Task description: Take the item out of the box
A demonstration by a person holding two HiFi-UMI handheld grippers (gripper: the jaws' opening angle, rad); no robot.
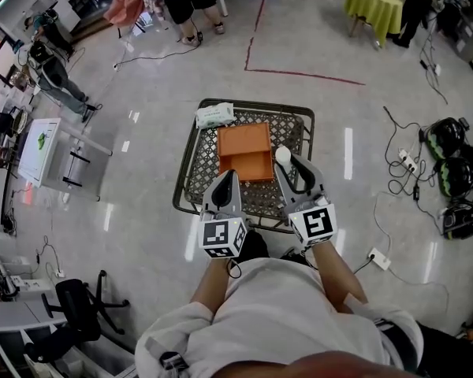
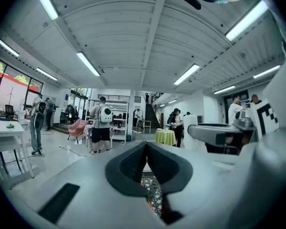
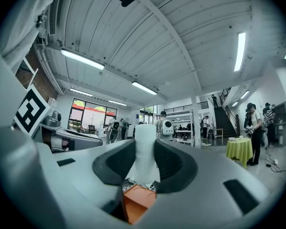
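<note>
An open orange box (image 1: 245,152) lies on a dark wire-mesh table (image 1: 298,124) in the head view. My right gripper (image 1: 285,161) is raised just right of the box and is shut on a white cylindrical item (image 1: 283,157). In the right gripper view that white item (image 3: 146,149) stands upright between the jaws, with the orange box (image 3: 139,200) below it. My left gripper (image 1: 225,183) hangs over the table's near edge, left of the box, with its jaws shut and nothing in them. Its jaw tips (image 2: 146,151) meet in the left gripper view.
A white packet (image 1: 214,116) lies on the table's far left corner. A white desk (image 1: 41,152) stands to the left, cables and helmets (image 1: 446,136) lie on the floor at right. People stand at the far end, near a green-covered table (image 1: 374,5).
</note>
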